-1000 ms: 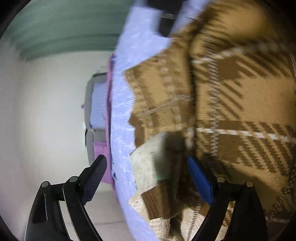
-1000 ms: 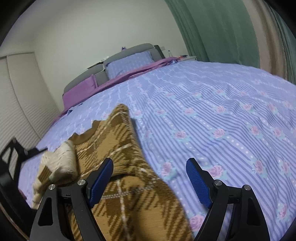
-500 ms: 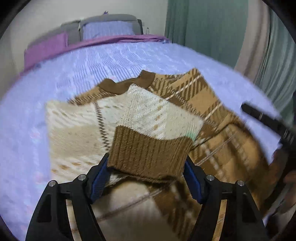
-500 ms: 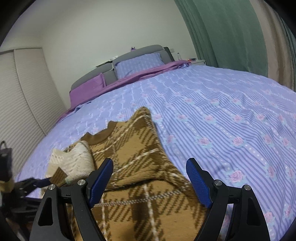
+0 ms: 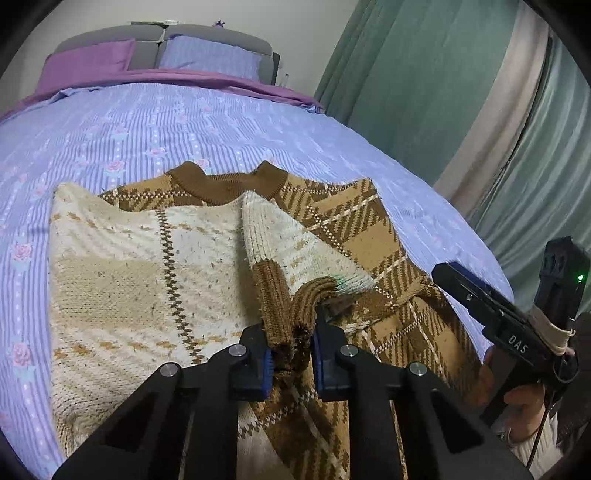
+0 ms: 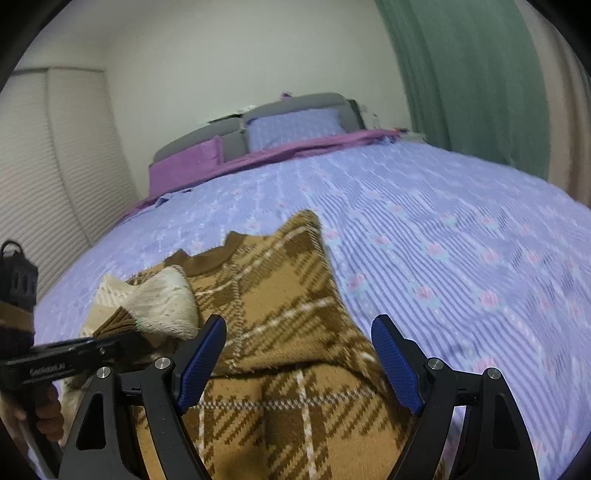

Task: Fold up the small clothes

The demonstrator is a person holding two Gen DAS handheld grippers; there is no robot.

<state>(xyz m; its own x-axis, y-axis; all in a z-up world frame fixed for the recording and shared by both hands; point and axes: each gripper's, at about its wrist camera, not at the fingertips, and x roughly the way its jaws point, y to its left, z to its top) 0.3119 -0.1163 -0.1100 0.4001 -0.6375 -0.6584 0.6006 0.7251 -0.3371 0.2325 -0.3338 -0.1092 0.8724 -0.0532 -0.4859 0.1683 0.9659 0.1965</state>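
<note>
Sweater hem (lower part) runs off the frame's bottom.

Left gripper jaws clamped on sweater cuff, bedspread beneath

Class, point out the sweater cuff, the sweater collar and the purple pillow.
sweater cuff [image 5: 275, 306], left wrist view, ribbed brown band.
sweater collar [image 5: 221, 184], left wrist view, brown neckline.
purple pillow [image 5: 88, 62], left wrist view, its face.

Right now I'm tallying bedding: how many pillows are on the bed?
2: a purple pillow on the left and a striped lavender pillow beside it, both against the headboard. Others may be hidden.
</note>
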